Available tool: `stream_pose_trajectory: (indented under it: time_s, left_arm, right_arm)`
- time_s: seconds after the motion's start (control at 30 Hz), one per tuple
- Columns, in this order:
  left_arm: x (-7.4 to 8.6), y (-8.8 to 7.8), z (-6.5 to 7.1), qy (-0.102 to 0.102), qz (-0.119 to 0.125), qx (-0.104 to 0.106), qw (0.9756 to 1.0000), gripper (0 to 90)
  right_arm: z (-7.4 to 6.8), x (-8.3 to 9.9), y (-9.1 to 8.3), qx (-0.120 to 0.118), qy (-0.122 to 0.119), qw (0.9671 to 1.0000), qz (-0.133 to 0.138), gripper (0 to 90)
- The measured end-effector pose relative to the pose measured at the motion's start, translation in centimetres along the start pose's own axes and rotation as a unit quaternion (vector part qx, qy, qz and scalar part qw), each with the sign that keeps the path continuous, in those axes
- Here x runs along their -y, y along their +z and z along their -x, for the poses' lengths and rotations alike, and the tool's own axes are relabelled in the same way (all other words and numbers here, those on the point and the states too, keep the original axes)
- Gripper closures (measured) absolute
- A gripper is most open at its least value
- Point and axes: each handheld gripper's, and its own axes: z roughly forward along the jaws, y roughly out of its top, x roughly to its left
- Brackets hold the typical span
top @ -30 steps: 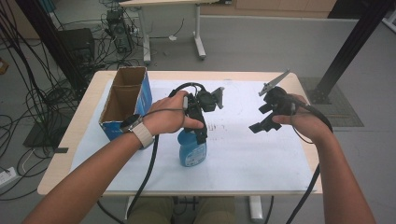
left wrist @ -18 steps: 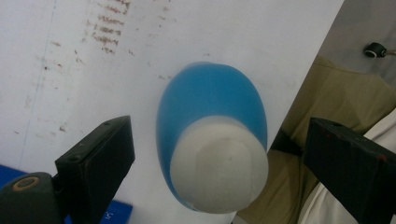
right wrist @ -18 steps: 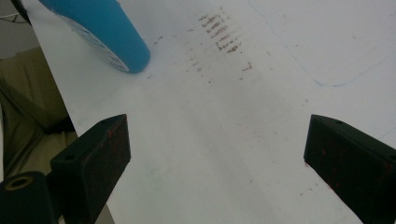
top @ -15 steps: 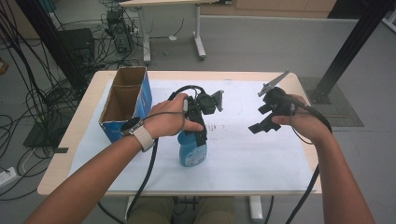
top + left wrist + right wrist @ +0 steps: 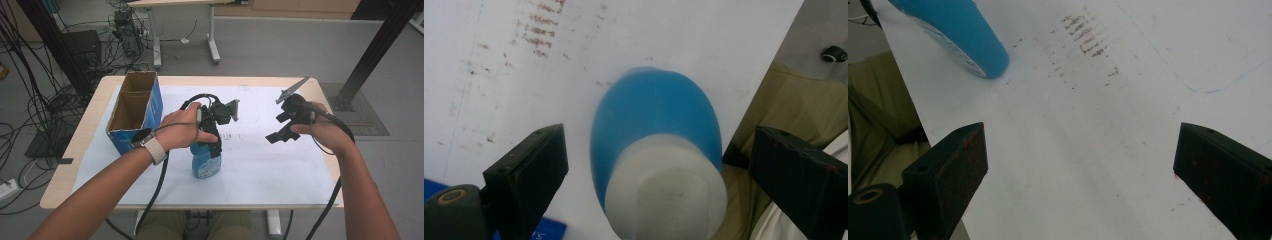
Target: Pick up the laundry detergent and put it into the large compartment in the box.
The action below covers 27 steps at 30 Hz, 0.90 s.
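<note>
Blue bottle (image 5: 205, 162): translucent blue plastic body, white cap (image 5: 666, 192) on top, pale label low on side. Stands upright on white sheet near front middle of counter (image 5: 85, 150). Cap closed. Sits between spread jaws of left tool (image 5: 654, 165), untouched.

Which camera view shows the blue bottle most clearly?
The left gripper view: the blue bottle stands large between open tongs, white cap up. In the high view a hand partly hides it; the right gripper view catches its base.

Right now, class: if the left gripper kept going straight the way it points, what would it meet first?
The bottle: its white top sits between the open left gripper jaws, directly ahead, though how near is hard to judge.
</note>
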Motion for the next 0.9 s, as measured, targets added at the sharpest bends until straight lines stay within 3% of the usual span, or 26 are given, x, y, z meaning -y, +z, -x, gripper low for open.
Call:
stream_pose_trajectory:
  time_s: [0.9]
  left_arm:
    - [0.06, 0.10, 0.14, 0.001, -0.003, -0.003, 1.0000, 9.6]
  right_arm:
    - [-0.02, 0.00, 0.13, -0.001, -0.001, 1.0000, 0.001, 7.0]
